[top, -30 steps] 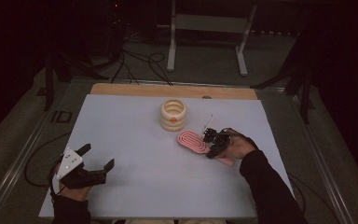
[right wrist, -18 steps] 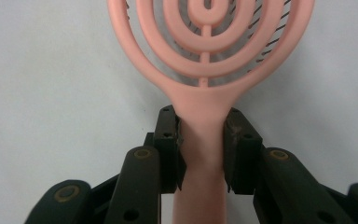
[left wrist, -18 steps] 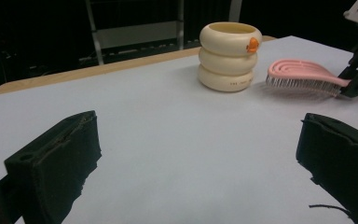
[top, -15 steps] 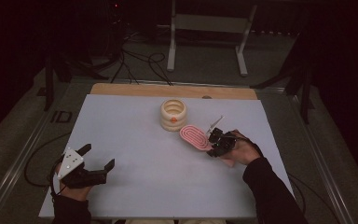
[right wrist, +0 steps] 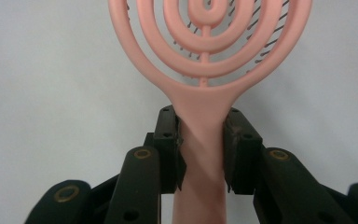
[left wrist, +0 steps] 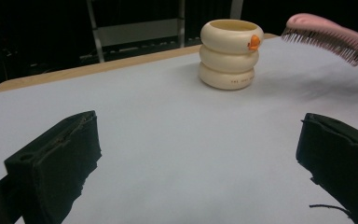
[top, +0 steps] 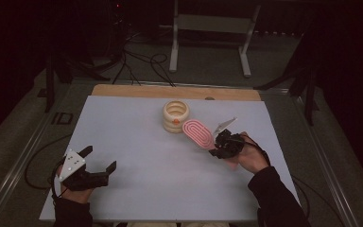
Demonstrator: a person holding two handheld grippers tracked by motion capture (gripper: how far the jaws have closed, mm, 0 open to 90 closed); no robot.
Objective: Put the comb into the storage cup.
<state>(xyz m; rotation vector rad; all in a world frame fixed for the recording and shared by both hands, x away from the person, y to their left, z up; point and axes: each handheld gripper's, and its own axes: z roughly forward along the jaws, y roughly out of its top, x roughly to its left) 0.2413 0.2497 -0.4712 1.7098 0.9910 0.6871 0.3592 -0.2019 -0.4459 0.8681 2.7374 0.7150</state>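
pink hairbrush [top: 198, 134] lifted, nearer cream holder [top: 176, 116]

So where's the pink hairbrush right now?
In the high view the pink vented plastic hairbrush is right of centre, its handle clamped in the right gripper, held above the white table just beside the cream ringed cup.

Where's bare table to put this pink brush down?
Plenty: the white table top is bare left of the cream ringed cup, and across the middle between the left gripper and right gripper. The one crowded spot is around the cup, where the brush hangs close beside it.
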